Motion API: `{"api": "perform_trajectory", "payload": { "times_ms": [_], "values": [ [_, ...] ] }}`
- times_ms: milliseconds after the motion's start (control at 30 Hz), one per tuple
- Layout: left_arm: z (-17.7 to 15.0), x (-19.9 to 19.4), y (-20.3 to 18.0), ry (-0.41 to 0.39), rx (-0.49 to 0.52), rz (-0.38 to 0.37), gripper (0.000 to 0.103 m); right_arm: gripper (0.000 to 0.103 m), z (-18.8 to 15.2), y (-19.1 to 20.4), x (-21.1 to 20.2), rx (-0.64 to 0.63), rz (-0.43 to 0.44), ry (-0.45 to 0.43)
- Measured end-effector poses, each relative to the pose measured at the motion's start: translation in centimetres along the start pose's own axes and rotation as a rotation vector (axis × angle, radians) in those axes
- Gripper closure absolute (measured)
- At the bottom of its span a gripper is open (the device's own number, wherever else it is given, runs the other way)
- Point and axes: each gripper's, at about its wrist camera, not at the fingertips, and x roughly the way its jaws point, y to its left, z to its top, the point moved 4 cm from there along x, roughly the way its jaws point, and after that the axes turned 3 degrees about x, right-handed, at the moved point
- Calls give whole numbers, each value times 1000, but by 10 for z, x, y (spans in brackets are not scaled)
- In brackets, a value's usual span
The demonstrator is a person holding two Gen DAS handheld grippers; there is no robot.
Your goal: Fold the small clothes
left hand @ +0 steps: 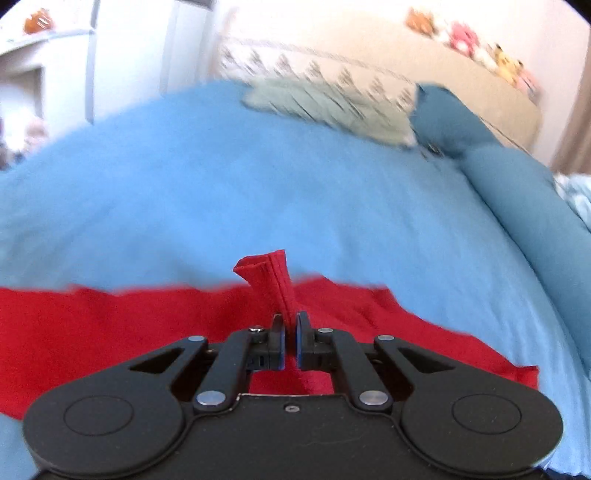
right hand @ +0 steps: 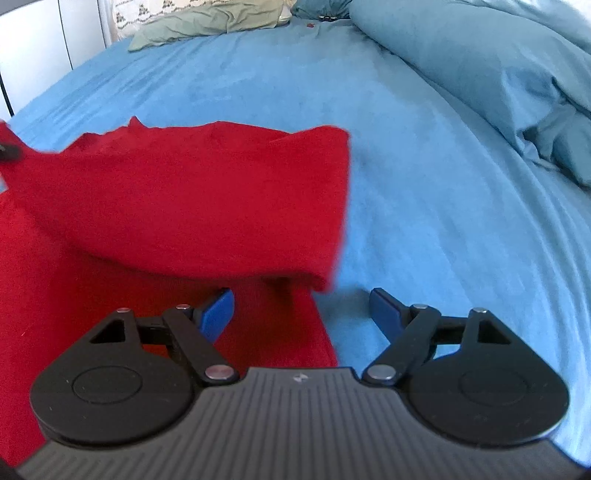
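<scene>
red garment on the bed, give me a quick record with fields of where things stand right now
garment: red cloth partly folded over itself on the blue bedsheet
left gripper: fingers shut on a stitched edge of the red cloth, pinched fold sticking up
right gripper: fingers open, holding nothing, at the cloth's right edge
background: green garment lying at the far end of the bed

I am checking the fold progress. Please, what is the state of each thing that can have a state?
left gripper: shut on a hemmed edge of the red garment, lifting it.
right gripper: open, holding nothing, at the garment's edge.
red garment: partly folded over itself on the blue bedsheet.
green cloth: crumpled, far side of bed.
</scene>
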Motion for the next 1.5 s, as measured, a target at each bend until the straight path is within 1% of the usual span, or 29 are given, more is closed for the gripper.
{"api": "perform_trajectory", "payload": {
  "times_ms": [67, 100, 200, 233, 267, 300, 333, 433, 533, 567, 667, 700, 733, 767, 800, 833, 867, 900, 933, 1000, 1100, 1167, 1233, 1267, 1367, 1433, 1467, 1500],
  "values": [
    [-2, -7, 24, -30, -8, 47, 98, 7, 7, 3, 5, -42, -13, -3],
    [-5, -6, 34, -24, -17, 57, 98, 7, 11, 3, 7, -54, -25, -4],
    [-24, 5, 53, 31, -68, 33, 98, 8, 17, -3, 10, -42, -55, -6],
    [-27, 7, 54, 37, -63, 39, 98, 8, 17, -6, 10, -47, -77, -4],
    [-30, 8, 54, 35, -60, 47, 98, 8, 17, -11, 11, -53, -117, -2],
    [-34, 10, 57, 35, -69, 50, 98, 8, 17, -15, 10, -53, -132, 0],
    [-37, 10, 61, 38, -82, 48, 98, 8, 15, -21, 10, -37, -111, 6],
    [-47, 11, 74, 64, -90, 61, 97, 7, 8, -33, 7, -33, -92, 26],
    [-60, -2, 90, 103, -55, 100, 89, 7, 7, -35, 3, -68, -86, 34],
    [-62, -6, 94, 118, -30, 122, 83, 7, 8, -35, 1, -75, -82, 42],
    [-69, -32, 108, 138, 60, 228, 80, 7, 9, -36, -13, -107, -66, 75],
    [-68, -42, 112, 131, 79, 247, 79, 7, 13, -32, -24, -123, -54, 71],
    [-65, -52, 114, 122, 94, 252, 76, 7, 16, -26, -32, -133, -29, 51],
    [-61, -60, 113, 110, 103, 242, 69, 6, 20, -18, -44, -135, 19, 18],
    [-58, -66, 110, 98, 111, 222, 63, 6, 25, -7, -54, -133, 85, -12],
    [-53, -68, 102, 88, 123, 187, 54, 6, 30, 5, -58, -133, 142, -28],
    [-50, -67, 96, 82, 133, 158, 51, 6, 35, 19, -58, -134, 191, -37],
    [-47, -63, 88, 80, 144, 126, 51, 6, 39, 35, -52, -125, 232, -34],
    [-45, -56, 80, 81, 150, 102, 51, 6, 41, 45, -44, -112, 249, -27],
    [-42, -38, 64, 94, 163, 63, 51, 6, 39, 60, -21, -83, 241, -8],
    [-37, -14, 50, 98, 174, 35, 51, 7, 22, 55, 10, -24, 153, 74],
    [-34, -5, 49, 108, 168, 21, 51, 7, 13, 44, 7, 27, 164, 52],
    [-35, 3, 49, 127, 173, 15, 50, 7, 18, 40, 0, 47, 140, 84],
    [-37, 8, 51, 135, 179, 23, 50, 7, 23, 41, -6, 54, 138, 82],
    [-49, 14, 58, 172, 179, 51, 50, 6, 50, 52, -15, 45, 194, 4],
    [-58, 17, 64, 206, 153, 57, 50, 4, 67, 63, -4, 29, 216, -22],
    [-62, 18, 67, 212, 144, 60, 50, 4, 75, 68, 6, 17, 225, -32],
    [-65, 17, 68, 208, 138, 62, 50, 5, 82, 71, 16, 2, 213, -44]
  ]
}}
